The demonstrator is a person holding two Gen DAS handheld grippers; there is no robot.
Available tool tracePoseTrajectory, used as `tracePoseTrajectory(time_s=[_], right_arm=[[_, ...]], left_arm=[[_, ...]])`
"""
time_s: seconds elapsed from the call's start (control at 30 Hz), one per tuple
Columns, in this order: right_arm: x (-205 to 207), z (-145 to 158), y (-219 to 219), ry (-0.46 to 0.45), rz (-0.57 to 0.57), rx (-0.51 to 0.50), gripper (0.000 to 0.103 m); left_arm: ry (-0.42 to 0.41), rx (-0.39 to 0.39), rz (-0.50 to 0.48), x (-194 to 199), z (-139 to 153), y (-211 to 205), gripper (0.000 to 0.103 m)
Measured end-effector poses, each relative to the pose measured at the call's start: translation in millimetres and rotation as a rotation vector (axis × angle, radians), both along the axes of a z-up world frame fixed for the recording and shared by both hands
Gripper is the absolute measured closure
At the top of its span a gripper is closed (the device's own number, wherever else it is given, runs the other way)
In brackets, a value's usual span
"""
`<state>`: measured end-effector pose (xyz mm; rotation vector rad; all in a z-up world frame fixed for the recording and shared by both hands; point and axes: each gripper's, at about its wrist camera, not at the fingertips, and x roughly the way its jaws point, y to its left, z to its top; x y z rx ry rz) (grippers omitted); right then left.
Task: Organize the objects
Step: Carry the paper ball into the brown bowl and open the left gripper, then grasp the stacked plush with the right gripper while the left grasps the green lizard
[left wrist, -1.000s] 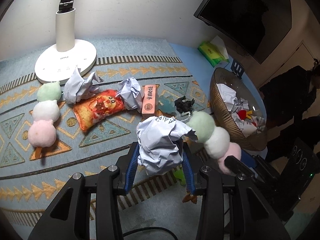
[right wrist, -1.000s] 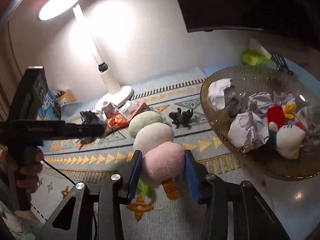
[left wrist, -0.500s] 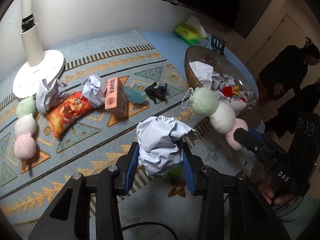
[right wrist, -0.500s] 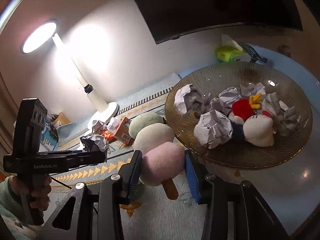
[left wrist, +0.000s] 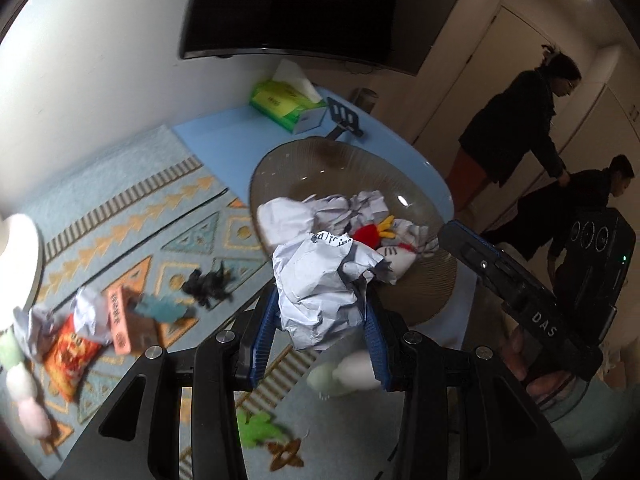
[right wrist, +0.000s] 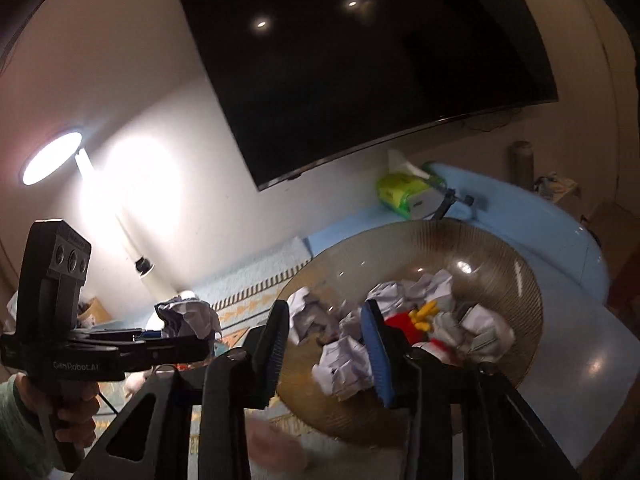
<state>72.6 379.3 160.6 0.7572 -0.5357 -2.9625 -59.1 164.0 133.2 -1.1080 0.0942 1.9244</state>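
My left gripper [left wrist: 322, 300] is shut on a crumpled white paper ball [left wrist: 316, 276], held at the near rim of the brown glass bowl [left wrist: 320, 168]. The bowl holds several paper balls and a red and white plush [left wrist: 372, 236]. My right gripper [right wrist: 324, 320] points into the bowl [right wrist: 480, 248]; its jaws are closing with nothing between them. The three-ball plush skewer [left wrist: 344, 372] lies low on the mat beneath my grippers and shows as a pink blur [right wrist: 276, 448] in the right wrist view. There the left gripper [right wrist: 176, 344] carries the paper ball [right wrist: 186, 316].
On the patterned mat [left wrist: 120, 216] lie a second plush skewer [left wrist: 16, 380], a snack packet [left wrist: 68, 356], an orange box [left wrist: 118, 320], paper balls, a teal toy [left wrist: 160, 308] and a black toy [left wrist: 208, 284]. A green tissue box [left wrist: 284, 100] stands behind the bowl. Two people [left wrist: 520, 120] stand at right.
The right gripper let go of the plush skewer, which dropped below it, and its jaws narrowed. Both grippers rose and swung toward the bowl. The left one kept its paper ball.
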Motion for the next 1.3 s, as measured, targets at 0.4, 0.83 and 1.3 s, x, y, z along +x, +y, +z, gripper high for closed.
tracePoseTrajectory(time_s=[0.4,0.83,1.3], right_arm=[[-21.6,14.1,50.0,0.007,-0.147,0.034,0.081],[31.4,-19.0,27.6,-0.061,0.137,-0.014,0.034],[53.4,-92.6,-53.6,-0.322,0.417,0.093,0.034]], left_arm=[[-0.002,-0.024,-0.048,-25.6,-7.5,99.0,0.062],[0.012,0.010,0.105,-21.2,-9.7,13.5,0.001],[-0.155,-0.262,0.210,37.8,-109.2,-79.5,0.005]])
